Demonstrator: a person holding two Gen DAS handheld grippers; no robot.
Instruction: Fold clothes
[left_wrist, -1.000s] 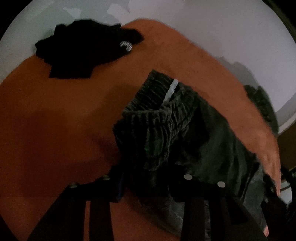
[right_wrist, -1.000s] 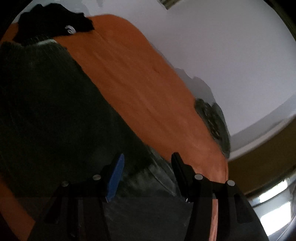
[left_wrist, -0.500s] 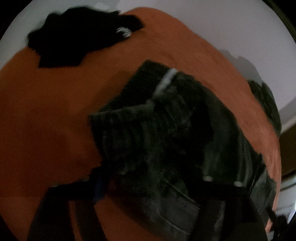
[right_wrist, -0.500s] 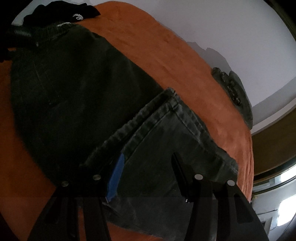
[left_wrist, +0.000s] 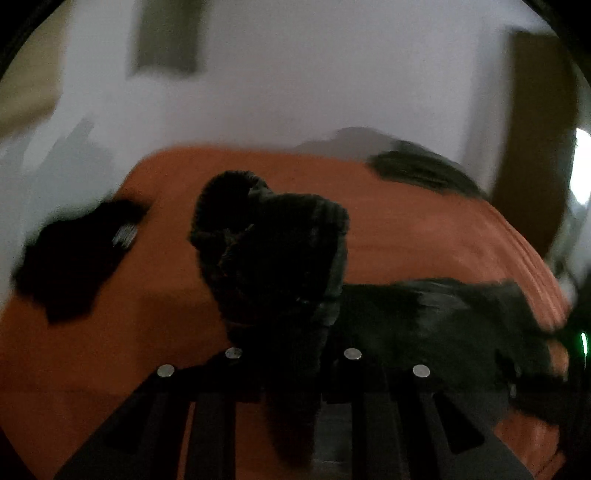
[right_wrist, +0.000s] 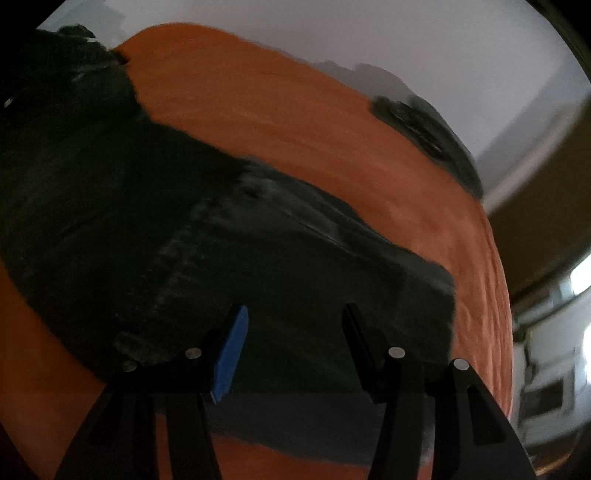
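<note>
A pair of dark grey jeans (right_wrist: 184, 229) lies spread on the orange bed cover (right_wrist: 295, 110). My left gripper (left_wrist: 291, 354) is shut on the bunched waistband end of the jeans (left_wrist: 273, 251) and holds it raised above the bed; the rest of the jeans (left_wrist: 436, 321) trails off to the right. My right gripper (right_wrist: 295, 332) is open and empty, hovering just over the leg end of the jeans, with its blue pad (right_wrist: 231, 354) on the left finger.
A black garment (left_wrist: 74, 254) lies at the far left of the bed. Another dark garment (right_wrist: 424, 125) lies at the far right edge by the white wall; it also shows in the left wrist view (left_wrist: 417, 170). Furniture stands beyond the bed's right edge.
My left gripper has lifted the bunched waistband end up off the bed and tilted toward the wall. My right gripper stays open and has drawn back a little over the jeans.
</note>
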